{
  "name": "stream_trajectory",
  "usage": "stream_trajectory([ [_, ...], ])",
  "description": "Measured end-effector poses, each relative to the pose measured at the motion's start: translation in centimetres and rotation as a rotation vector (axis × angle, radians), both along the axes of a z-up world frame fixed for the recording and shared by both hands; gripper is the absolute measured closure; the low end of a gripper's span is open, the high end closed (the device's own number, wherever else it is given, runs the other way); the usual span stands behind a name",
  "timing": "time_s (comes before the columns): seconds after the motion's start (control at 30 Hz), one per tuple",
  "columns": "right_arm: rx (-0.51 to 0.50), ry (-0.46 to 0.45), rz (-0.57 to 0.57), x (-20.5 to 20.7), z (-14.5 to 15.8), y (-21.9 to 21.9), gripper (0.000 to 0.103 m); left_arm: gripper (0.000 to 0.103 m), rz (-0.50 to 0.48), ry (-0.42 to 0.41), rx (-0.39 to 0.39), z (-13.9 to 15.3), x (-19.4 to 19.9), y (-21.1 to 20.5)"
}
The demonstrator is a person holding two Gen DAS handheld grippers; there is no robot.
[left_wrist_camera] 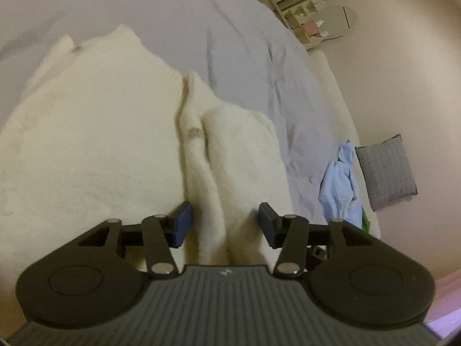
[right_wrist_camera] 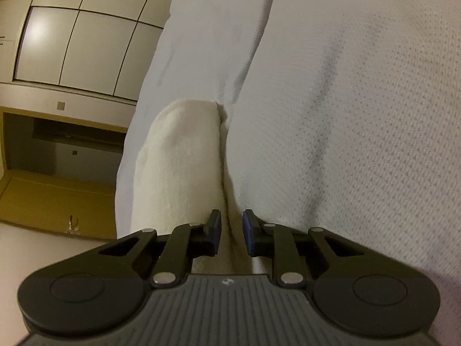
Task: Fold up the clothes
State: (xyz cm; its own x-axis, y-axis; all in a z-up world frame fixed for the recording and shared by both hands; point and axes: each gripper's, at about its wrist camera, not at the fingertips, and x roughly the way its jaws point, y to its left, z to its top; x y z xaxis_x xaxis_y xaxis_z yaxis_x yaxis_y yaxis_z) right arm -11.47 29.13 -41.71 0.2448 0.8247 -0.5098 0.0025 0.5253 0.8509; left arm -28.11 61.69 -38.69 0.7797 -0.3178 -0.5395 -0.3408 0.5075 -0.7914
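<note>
Folding is under way on a cream knit sweater (left_wrist_camera: 95, 132) spread over a pale bedsheet (left_wrist_camera: 236, 43). From the left wrist view, the left gripper (left_wrist_camera: 224, 225) sits low at 6 o'clock with its jaws standing moderately wide; a ridge of sleeve (left_wrist_camera: 201, 173) runs up between the blue pads toward 12 o'clock, yet neither pad presses on it. A blue garment (left_wrist_camera: 340, 181) and a grey cushion (left_wrist_camera: 386, 170) lie at 3 o'clock, apart from the work.

From the right wrist view, the right gripper (right_wrist_camera: 232, 230) has its jaws drawn narrow, with a thin fold of cream fabric (right_wrist_camera: 184, 161) rising from between the pads toward 11 o'clock. Whether the pads truly pinch that fold I cannot tell; a slim gap shows.

My reading: this is the grasping step before a sleeve or side gets turned inward. Next, both grippers likely need a firm pinch on their edges, then a level carry across the body so the knit does not sag or bunch.
</note>
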Motion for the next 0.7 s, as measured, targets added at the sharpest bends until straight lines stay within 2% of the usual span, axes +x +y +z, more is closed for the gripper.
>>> stream_trajectory([
  [0.07,0.003,-0.006,0.007,-0.7,-0.1,-0.8,0.081,0.042,-0.027,0.005,0.0,-0.1,0.8,-0.5],
  [0.13,0.006,-0.006,0.008,-0.9,-0.2,-1.1,0.081,0.041,-0.044,0.008,0.015,-0.1,1.6,-1.0],
  [0.17,0.008,-0.006,0.008,-1.1,-0.2,-1.2,0.081,0.048,-0.054,0.008,0.023,0.0,1.9,-1.2],
  [0.2,0.008,-0.008,0.01,-1.2,-0.2,-1.4,0.081,0.066,-0.073,0.004,0.037,0.1,2.1,-1.5],
  [0.27,-0.005,-0.026,0.019,-2.9,-0.2,-3.5,0.082,0.076,-0.101,-0.005,0.071,0.5,2.2,-2.1],
  [0.4,-0.04,-0.089,0.045,-4.2,1.2,-3.4,0.079,0.082,-0.123,-0.035,0.25,3.4,0.7,-2.7],
  [0.53,0.026,-0.138,0.109,-5.2,2.8,-1.9,0.079,0.082,-0.104,-0.089,0.45,7.6,-2.7,-1.8],
  [0.6,0.044,-0.171,0.156,-5.8,3.6,-0.7,0.079,0.081,-0.085,-0.067,0.468,7.8,-4.0,-0.3],
  [0.7,0.012,-0.244,0.219,-7.0,4.9,1.1,0.079,0.081,-0.057,0.05,0.412,4.8,-5.1,1.8],
])
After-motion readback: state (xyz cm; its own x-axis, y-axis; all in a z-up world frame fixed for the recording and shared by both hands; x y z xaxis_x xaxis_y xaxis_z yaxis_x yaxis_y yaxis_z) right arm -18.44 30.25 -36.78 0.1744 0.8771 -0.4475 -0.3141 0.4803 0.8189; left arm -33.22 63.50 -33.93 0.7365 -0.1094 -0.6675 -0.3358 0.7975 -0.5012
